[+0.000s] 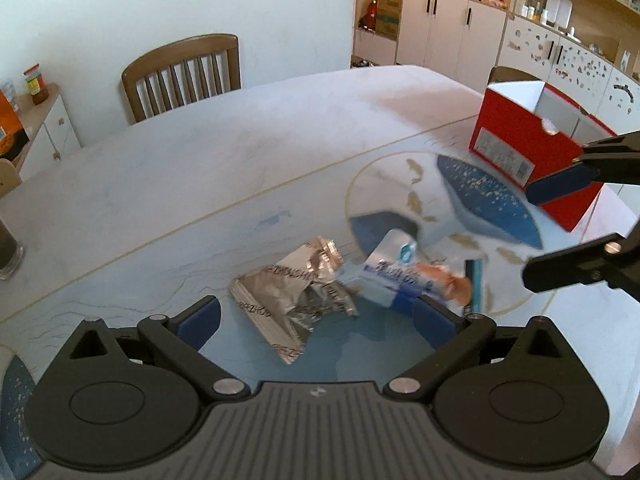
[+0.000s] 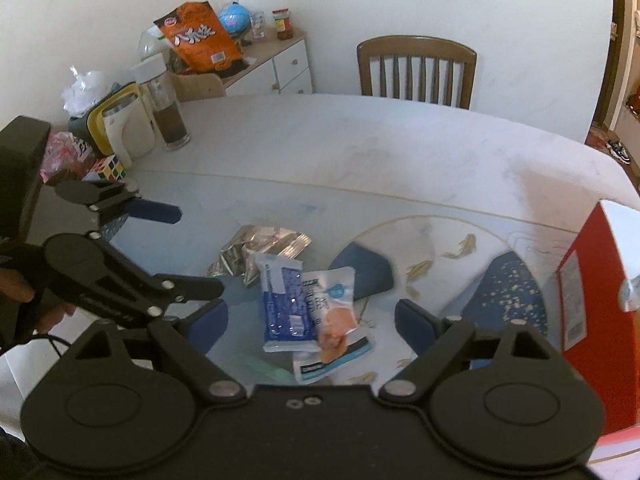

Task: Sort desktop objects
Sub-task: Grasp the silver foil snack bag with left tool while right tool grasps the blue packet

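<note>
Crinkled silver foil is what sits straight ahead of your left claw (image 1: 316, 320) in the left wrist view: one crumpled foil wrapper (image 1: 292, 296) lies on the bench (image 1: 240, 160), in the gap between the two blue pads, which stand wide apart and hold nothing. Its long axis runs from the near end by the claw away toward the far right. Touching its right end is a blurred heap of snack packets (image 1: 408, 276), just beside the right pad. One red box (image 1: 532, 140), open at the top, stands toward the bench's right edge, and your right claw (image 1: 556, 232) reaches in from that side, spread and empty.

In the right wrist view you can count better. Between the released pads of your right claw (image 2: 312, 320) lie three packets: one blue packet (image 2: 286, 308), its long axis pointing away from you; one pale packet with an orange picture (image 2: 332, 308) overlapping its right edge; and one white packet with a dark strip (image 2: 332, 360) partly under them, nearest you. The foil wrapper (image 2: 260, 252) lies beyond them, toward the far edge, nearer your left claw (image 2: 188, 252), which comes in from the left, open. The red box (image 2: 600, 300) stands at the right edge, nearer your right hand. I judge that each claw has its own target straight ahead.
</note>
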A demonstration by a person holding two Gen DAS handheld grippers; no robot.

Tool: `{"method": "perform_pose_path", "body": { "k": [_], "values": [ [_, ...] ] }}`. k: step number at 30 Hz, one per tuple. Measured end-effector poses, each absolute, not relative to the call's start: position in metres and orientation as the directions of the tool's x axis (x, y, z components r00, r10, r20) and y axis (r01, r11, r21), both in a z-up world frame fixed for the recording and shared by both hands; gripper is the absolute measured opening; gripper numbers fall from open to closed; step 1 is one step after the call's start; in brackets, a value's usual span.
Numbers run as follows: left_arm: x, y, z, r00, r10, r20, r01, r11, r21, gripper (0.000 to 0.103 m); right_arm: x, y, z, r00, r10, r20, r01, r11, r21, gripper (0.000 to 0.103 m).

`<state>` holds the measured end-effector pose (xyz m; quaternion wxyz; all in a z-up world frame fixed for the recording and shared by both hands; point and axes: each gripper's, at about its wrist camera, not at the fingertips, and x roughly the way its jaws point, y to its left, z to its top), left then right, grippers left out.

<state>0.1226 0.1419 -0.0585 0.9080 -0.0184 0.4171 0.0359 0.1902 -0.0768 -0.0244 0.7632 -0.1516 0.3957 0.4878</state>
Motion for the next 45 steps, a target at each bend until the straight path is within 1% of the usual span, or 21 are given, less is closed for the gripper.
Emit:
{"method": "perform_pose_path", "body": {
  "k": [5, 7, 12, 13, 17, 20, 22, 26, 28, 30, 34, 36, 41, 45],
  "values": [
    [0.129, 0.156, -0.075, 0.637, 0.064, -0.769, -0.063, 0.998, 0.030, 0.103, 0.182, -0.064, -0.036, 0.197, 0.617, -0.762, -0.871, 0.467, 0.153, 0.087],
    [0.133, 0.160, -0.081, 0.632, 0.062, -0.772, -0.049, 0.998, 0.040, 0.103, 0.179, -0.059, -0.041, 0.193, 0.609, -0.769, -0.876, 0.461, 0.145, 0.083],
    [0.138, 0.159, -0.092, 0.636, 0.065, -0.769, 0.018, 0.995, 0.100, 0.102, 0.175, -0.046, -0.053, 0.194, 0.584, -0.788, -0.882, 0.456, 0.121, 0.080],
    [0.139, 0.158, -0.093, 0.638, 0.061, -0.768, 0.036, 0.993, 0.109, 0.102, 0.173, -0.044, -0.055, 0.197, 0.578, -0.792, -0.885, 0.453, 0.111, 0.077],
    [0.143, 0.153, -0.099, 0.649, 0.045, -0.759, 0.098, 0.985, 0.142, 0.102, 0.170, -0.034, -0.065, 0.198, 0.553, -0.809, -0.894, 0.440, 0.082, 0.072],
    [0.146, 0.153, -0.101, 0.659, 0.032, -0.752, 0.125, 0.981, 0.151, 0.102, 0.169, -0.027, -0.071, 0.196, 0.540, -0.818, -0.898, 0.433, 0.071, 0.067],
    [0.149, 0.152, -0.103, 0.662, 0.030, -0.749, 0.137, 0.977, 0.161, 0.102, 0.169, -0.022, -0.075, 0.205, 0.530, -0.823, -0.900, 0.433, 0.054, 0.060],
    [0.153, 0.147, -0.106, 0.671, 0.044, -0.740, 0.165, 0.964, 0.207, 0.100, 0.165, -0.012, -0.080, 0.222, 0.520, -0.825, -0.914, 0.406, 0.010, 0.054],
    [0.154, 0.146, -0.108, 0.669, 0.038, -0.742, 0.176, 0.962, 0.208, 0.099, 0.164, -0.008, -0.082, 0.232, 0.513, -0.826, -0.917, 0.398, -0.011, 0.052],
    [0.155, 0.147, -0.109, 0.665, 0.033, -0.746, 0.174, 0.965, 0.198, 0.094, 0.166, -0.005, -0.085, 0.232, 0.508, -0.829, -0.918, 0.397, -0.013, 0.049],
    [0.157, 0.148, -0.111, 0.661, 0.028, -0.750, 0.168, 0.968, 0.184, 0.089, 0.171, -0.002, -0.090, 0.235, 0.497, -0.835, -0.914, 0.406, -0.015, 0.044],
    [0.158, 0.148, -0.112, 0.658, 0.023, -0.753, 0.167, 0.970, 0.176, 0.085, 0.173, -0.001, -0.091, 0.237, 0.495, -0.836, -0.913, 0.407, -0.018, 0.043],
    [0.158, 0.150, -0.113, 0.660, 0.025, -0.751, 0.154, 0.974, 0.168, 0.084, 0.175, -0.001, -0.094, 0.239, 0.496, -0.834, -0.911, 0.411, -0.017, 0.043],
    [0.158, 0.151, -0.113, 0.663, 0.033, -0.748, 0.139, 0.976, 0.167, 0.077, 0.176, 0.002, -0.094, 0.242, 0.498, -0.833, -0.914, 0.405, -0.024, 0.037]
  ]
}}
